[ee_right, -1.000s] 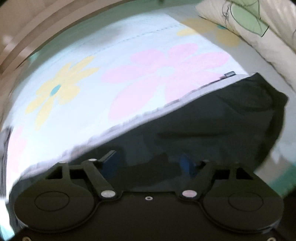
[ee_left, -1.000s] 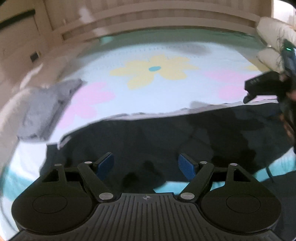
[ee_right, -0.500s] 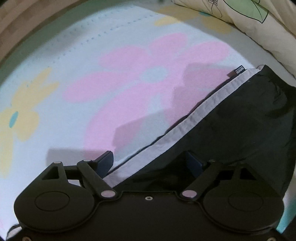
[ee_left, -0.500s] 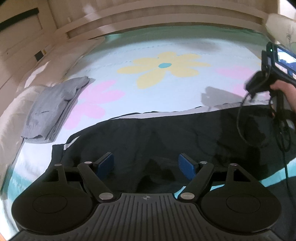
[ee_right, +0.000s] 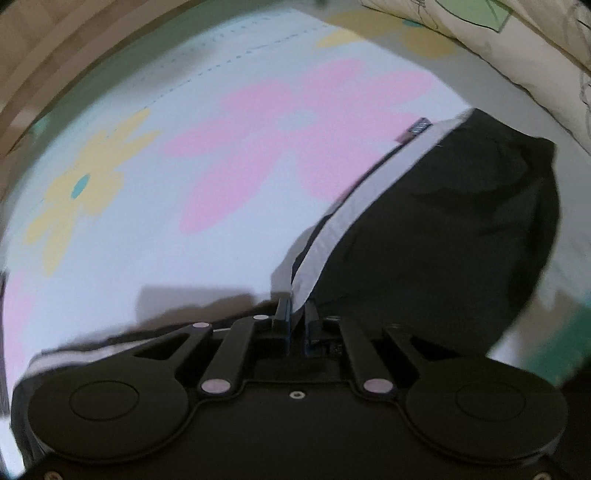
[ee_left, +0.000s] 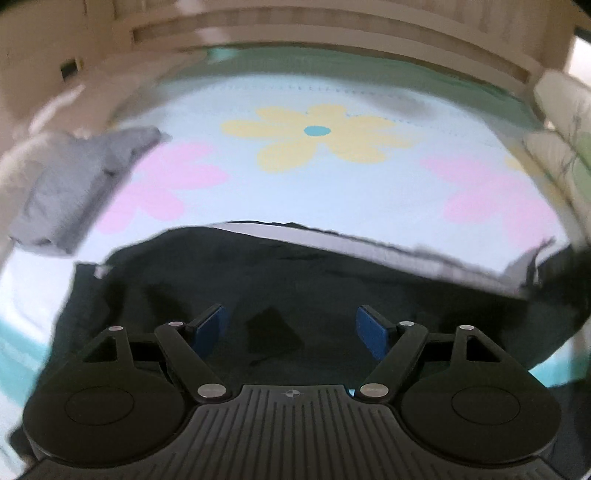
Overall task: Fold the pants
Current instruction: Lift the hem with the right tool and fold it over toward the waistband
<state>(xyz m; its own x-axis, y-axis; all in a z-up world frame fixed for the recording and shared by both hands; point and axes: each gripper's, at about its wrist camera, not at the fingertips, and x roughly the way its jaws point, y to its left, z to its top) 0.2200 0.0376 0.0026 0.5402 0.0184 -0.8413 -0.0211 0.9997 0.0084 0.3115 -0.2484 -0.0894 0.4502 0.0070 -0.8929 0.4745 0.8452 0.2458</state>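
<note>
While the black pants (ee_left: 332, 295) are lying spread across the near part of the flower-print bedsheet (ee_left: 332, 192), the right gripper (ee_right: 297, 317) is pinching their pale grey side stripe (ee_right: 354, 218) between its blue pads, its jaws having just closed almost completely on the fabric. Where the pads are biting, the stripe is rising into a narrow upright ridge, and from there it is running away to the far right toward a small dark label (ee_right: 419, 127) at the garment's edge. To the right of the stripe the dark cloth is bulging in soft, rounded folds, its far right end reaching close to a cream pillow (ee_right: 517, 48) with a leaf print. In the left wrist view the pants are filling the near half of the scene as a wide dark band, with the grey stripe running along their far edge and slanting down toward the right, where the picture is blurring. The left gripper (ee_left: 291, 328) is hovering over the dark fabric with its jaws standing wide apart, the blue pads (ee_left: 373, 328) gripping nothing. On the sheet beyond the pants, yellow and pink flowers are showing, and a folded grey garment (ee_left: 77, 184) is resting well apart at the far left, near the wooden bed frame (ee_left: 332, 33).
</note>
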